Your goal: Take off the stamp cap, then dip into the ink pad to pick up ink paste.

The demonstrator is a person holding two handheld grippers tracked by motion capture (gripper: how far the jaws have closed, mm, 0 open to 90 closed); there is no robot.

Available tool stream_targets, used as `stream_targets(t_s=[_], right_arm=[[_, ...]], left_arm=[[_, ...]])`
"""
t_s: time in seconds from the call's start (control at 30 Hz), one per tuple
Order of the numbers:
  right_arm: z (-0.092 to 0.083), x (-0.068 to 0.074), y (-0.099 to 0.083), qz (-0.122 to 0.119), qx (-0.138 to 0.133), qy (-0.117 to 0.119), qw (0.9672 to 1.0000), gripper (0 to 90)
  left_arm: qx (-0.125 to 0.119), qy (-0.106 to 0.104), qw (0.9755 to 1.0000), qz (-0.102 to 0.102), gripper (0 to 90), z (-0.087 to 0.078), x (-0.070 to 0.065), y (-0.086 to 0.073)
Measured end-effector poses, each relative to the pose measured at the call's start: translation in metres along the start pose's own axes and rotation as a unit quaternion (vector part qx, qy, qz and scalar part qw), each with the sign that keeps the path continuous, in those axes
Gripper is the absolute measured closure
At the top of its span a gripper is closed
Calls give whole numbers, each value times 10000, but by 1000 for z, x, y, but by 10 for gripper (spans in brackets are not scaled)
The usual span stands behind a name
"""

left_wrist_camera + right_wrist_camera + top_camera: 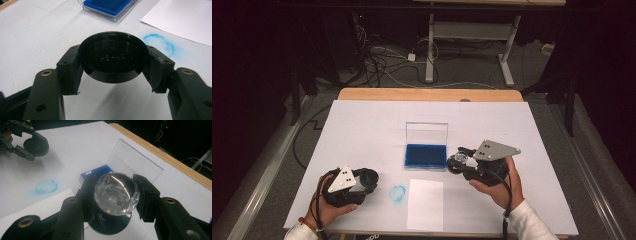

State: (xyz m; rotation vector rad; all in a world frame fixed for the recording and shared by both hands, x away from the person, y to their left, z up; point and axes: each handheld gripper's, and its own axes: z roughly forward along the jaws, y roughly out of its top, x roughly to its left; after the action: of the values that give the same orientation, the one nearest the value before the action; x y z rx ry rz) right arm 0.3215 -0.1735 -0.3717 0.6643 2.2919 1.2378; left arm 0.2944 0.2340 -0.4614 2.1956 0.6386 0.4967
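My left gripper [113, 63] is shut on a round black cap [113, 53], its open side up, just above the white table cover. In the high view this gripper [370, 181] sits at the front left. My right gripper [116, 193] is shut on a stamp by its clear faceted knob [117, 195], with the stamp's dark round base [110, 226] below the jaws. In the high view the right gripper [457, 161] holds it right beside the blue ink pad [426, 155], whose clear lid [427, 133] stands open.
A white sheet [425, 204] lies at the table's front middle, with a blue ring smudge [398, 194] just left of it on the white cover [362, 130]. The wooden table edge [427, 94] runs along the back. Cables and a desk frame stand on the floor beyond.
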Motion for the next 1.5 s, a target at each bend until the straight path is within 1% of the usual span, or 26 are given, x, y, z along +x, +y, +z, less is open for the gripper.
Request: stream_targets(t_s=[0.17,0.23,0.33,0.5,0.77,0.93,1.17,1.33,1.5], right_arm=[[5,1,5,-30,0,31,10000,571],[7,0,7,-26,-22,57,10000,571],[12,-1,10,-30,-18,69,10000,571],[19,-5,14,-34,49,106,9999,571],[21,-13,36,-116,50,4,9999,571],[25,-16,51,-195,70,5,9998,571],[40,-17,62,-233,160,72,9996,571],[54,-16,63,-198,267,150,9993,571],[67,-13,64,-225,351,176,9990,571]], left_arm=[[38,-5,10000,21,364,1,-2,0],[-2,-12,10000,-6,363,1,-1,1],[32,-4,10000,16,363,1,0,1],[22,23,10000,29,363,1,0,1],[55,28,10000,64,363,1,0,2],[38,59,10000,62,363,0,-1,2],[38,55,9999,81,363,0,-1,2],[39,58,9999,82,363,0,-1,3],[29,57,9999,105,363,0,-1,3]])
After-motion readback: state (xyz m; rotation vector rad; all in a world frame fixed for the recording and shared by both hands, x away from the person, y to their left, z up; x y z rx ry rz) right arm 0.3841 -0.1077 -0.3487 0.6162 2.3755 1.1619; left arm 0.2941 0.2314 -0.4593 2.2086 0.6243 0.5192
